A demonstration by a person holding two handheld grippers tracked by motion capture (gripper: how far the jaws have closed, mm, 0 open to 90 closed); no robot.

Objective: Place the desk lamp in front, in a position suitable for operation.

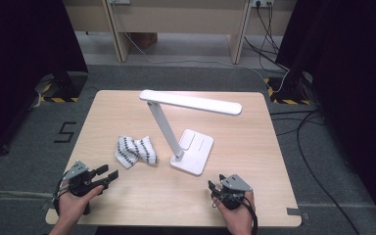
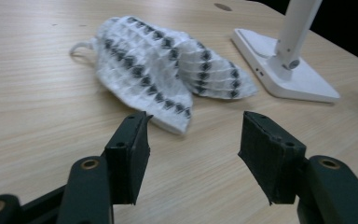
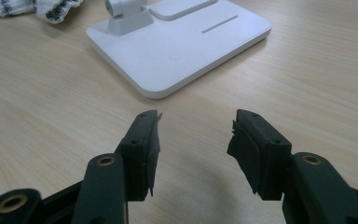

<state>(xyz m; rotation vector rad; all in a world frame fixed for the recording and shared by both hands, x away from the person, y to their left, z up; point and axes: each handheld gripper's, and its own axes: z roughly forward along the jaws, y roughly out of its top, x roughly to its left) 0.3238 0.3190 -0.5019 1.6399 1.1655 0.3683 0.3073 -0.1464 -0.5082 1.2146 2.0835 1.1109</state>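
A white desk lamp (image 1: 186, 110) stands mid-table, its flat base (image 1: 193, 151) toward me and its long head reaching across above. Left of the base lies a crumpled white cloth with black diamond marks (image 1: 135, 151). My left gripper (image 1: 108, 177) rests at the front left of the table, open and empty, jaws pointing at the cloth (image 2: 168, 70) a short way ahead. My right gripper (image 1: 216, 183) sits at the front right, open and empty, facing the lamp base (image 3: 177, 44) just ahead of its jaws.
The light wooden table (image 1: 254, 147) has bare surface to the right of the lamp and along its front edge. Cables (image 1: 293, 112) run over the grey floor to the right. A wooden bench frame (image 1: 176, 24) stands behind the table.
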